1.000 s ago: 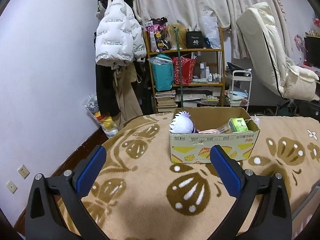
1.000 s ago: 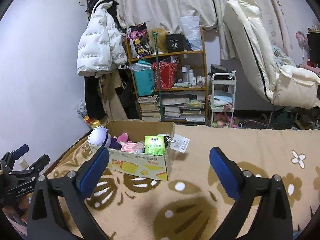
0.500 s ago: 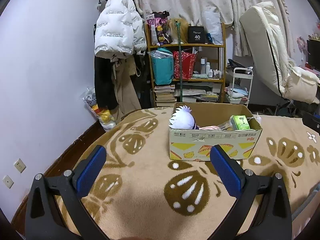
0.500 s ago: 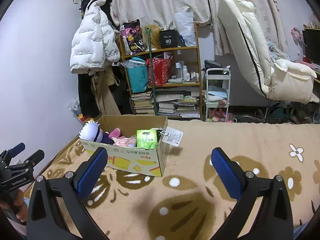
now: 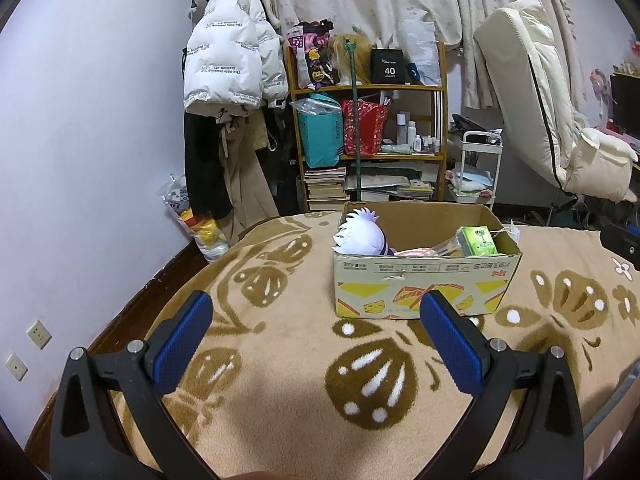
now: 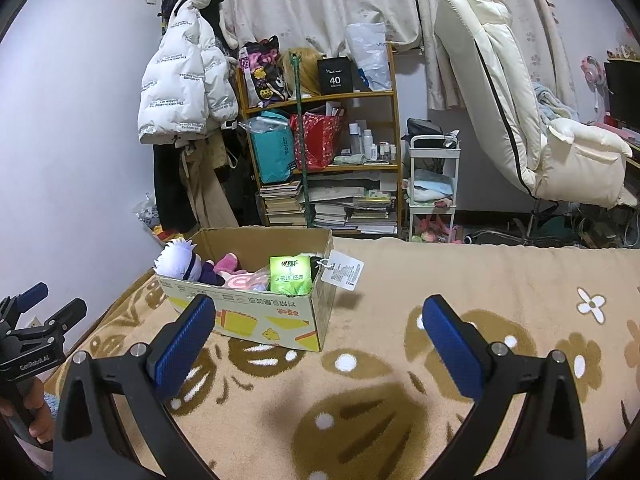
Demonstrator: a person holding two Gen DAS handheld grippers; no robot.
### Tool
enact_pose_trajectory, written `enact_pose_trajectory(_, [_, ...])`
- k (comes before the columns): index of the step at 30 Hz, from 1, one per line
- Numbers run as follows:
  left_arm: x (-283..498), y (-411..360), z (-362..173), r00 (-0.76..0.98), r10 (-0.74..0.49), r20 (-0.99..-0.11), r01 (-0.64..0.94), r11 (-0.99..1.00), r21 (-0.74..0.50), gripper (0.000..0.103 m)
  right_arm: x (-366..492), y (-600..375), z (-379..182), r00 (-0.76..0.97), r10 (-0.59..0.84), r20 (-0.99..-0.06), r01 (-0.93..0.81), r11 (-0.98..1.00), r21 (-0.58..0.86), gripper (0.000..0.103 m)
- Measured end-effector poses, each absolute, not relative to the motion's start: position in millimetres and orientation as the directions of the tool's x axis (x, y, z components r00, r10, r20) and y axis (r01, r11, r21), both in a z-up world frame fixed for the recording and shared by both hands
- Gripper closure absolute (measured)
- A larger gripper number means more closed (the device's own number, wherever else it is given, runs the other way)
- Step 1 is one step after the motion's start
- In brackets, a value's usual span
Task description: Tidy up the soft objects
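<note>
Up close, left gripper (image 5: 316, 322) wide open, blue pads (image 5: 182, 344) far apart, nothing between them. Right gripper (image 6: 318, 324) just the same: wide open and holding nothing. Both up over a tan blanket (image 5: 280, 400) with brown flower shapes.

A bit farther on, sitting on the blanket, a cardboard box (image 5: 424, 288) with yellow pictures on its side. Open at the top. Inside, all the soft things together: a doll with white spiky hair (image 5: 360, 234) at the left end, a pink soft toy (image 6: 228, 264) next to it, something pink and white in clear wrap (image 6: 248, 282), maybe candy or a cloth, hard to tell. At the right end, a green pack of tissues (image 6: 291, 274) standing up. A white paper tag (image 6: 342, 270) hanging over the right edge of the box.

At the far left of the right view, the left gripper again, held in a hand (image 6: 38, 412).

Far back, by the wall, a wooden shelf (image 5: 368, 88) full of bags, bottles and books. Left of it, a white puffy jacket (image 5: 232, 64) hanging high. Right of it, a small white cart (image 5: 478, 172), then a big cream chair (image 5: 552, 120). Curtains (image 5: 380, 0) behind everything.
</note>
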State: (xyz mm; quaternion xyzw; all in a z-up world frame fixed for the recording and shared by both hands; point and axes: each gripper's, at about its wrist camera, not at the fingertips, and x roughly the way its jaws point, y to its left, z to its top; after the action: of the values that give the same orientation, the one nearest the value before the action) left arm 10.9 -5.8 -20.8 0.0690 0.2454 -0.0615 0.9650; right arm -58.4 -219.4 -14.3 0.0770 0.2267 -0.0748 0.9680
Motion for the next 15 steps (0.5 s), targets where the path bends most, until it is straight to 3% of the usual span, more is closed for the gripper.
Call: enact_pose_trajectory(15, [8.7, -6.2, -19.3, 0.871, -0.099, -0.481, 0.166, 0.981, 0.098, 0.001, -59.2, -221.8, -17.2, 0.887, -0.121, -0.445, 0.183, 0.978, 0.098, 0.000])
